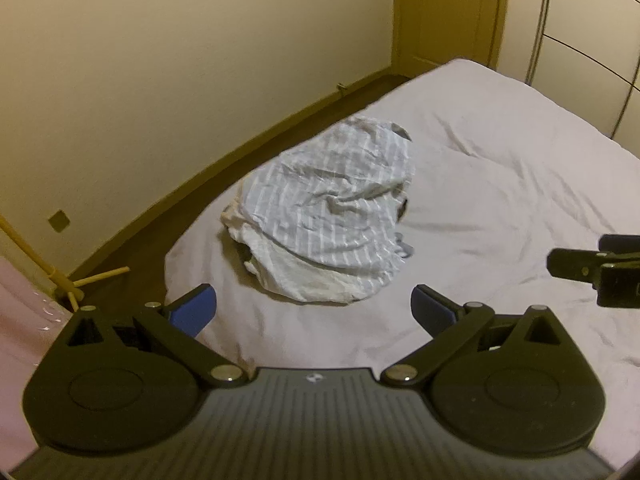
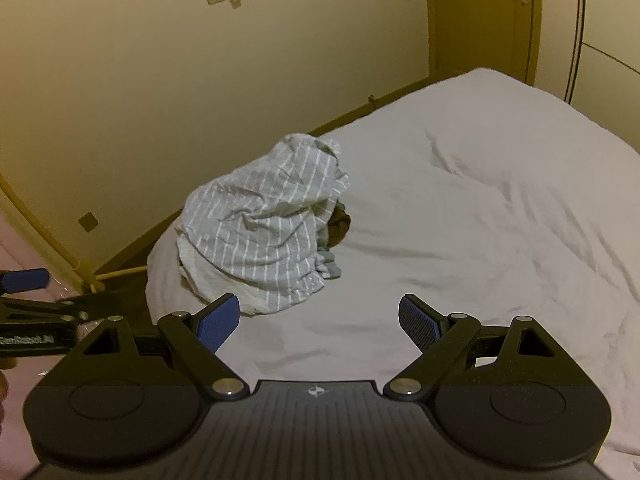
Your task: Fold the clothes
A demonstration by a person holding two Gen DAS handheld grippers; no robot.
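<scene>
A crumpled heap of clothes (image 1: pixel 328 208) lies on the bed near its left edge, topped by a grey garment with white stripes (image 2: pixel 268 224). White fabric shows under it, and something dark brown peeks out at its right side (image 2: pixel 339 224). My left gripper (image 1: pixel 314 310) hovers open just short of the heap, nothing between its blue pads. My right gripper (image 2: pixel 319 320) is open too, a little back from the heap's near right corner. Each gripper shows at the edge of the other's view.
The bed (image 1: pixel 500 184) carries a wrinkled pale sheet stretching right and back. A cream wall with a dark floor strip (image 1: pixel 248 156) runs along the left. A wooden door (image 1: pixel 448 12) and wardrobe stand behind. A wooden stand's base (image 1: pixel 76 280) sits on the floor at left.
</scene>
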